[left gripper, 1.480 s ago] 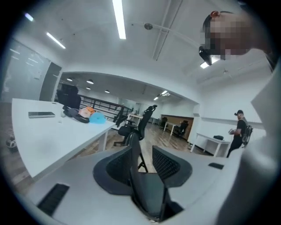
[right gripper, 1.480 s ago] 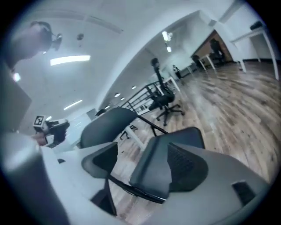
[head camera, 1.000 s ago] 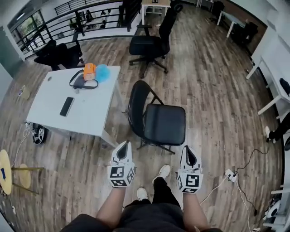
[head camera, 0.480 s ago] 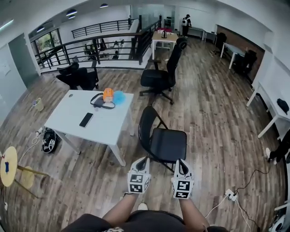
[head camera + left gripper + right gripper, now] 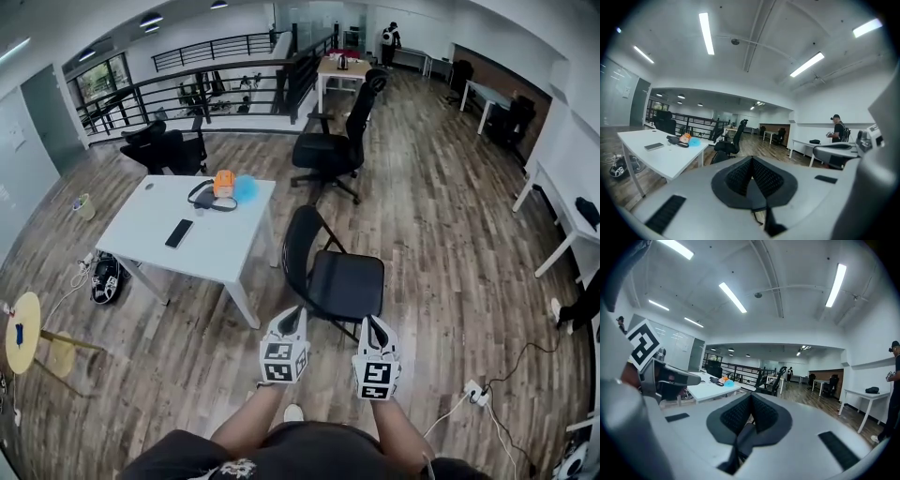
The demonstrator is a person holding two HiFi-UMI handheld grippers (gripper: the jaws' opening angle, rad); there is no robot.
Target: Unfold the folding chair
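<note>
The black folding chair (image 5: 333, 277) stands unfolded on the wooden floor, seat flat, curved back toward the white table. My left gripper (image 5: 292, 322) and right gripper (image 5: 373, 330) hover side by side just in front of the seat's near edge, both apart from the chair. Each is shut with nothing between its jaws. In the left gripper view my left gripper (image 5: 751, 174) shows its dark pads pressed together; only a sliver of the chair shows behind them. In the right gripper view my right gripper (image 5: 751, 412) is likewise shut and empty.
A white table (image 5: 169, 251) stands left of the chair, with a phone (image 5: 179, 233), headphones and an orange and blue object (image 5: 232, 186) on it. A black office chair (image 5: 337, 141) stands behind. A power strip and cable (image 5: 478, 394) lie on the floor at right. A person (image 5: 838, 132) stands far right.
Both grippers have risen and drawn closer together in front of the seat. The head view has tipped up, showing more of the room. The chair has not moved.
</note>
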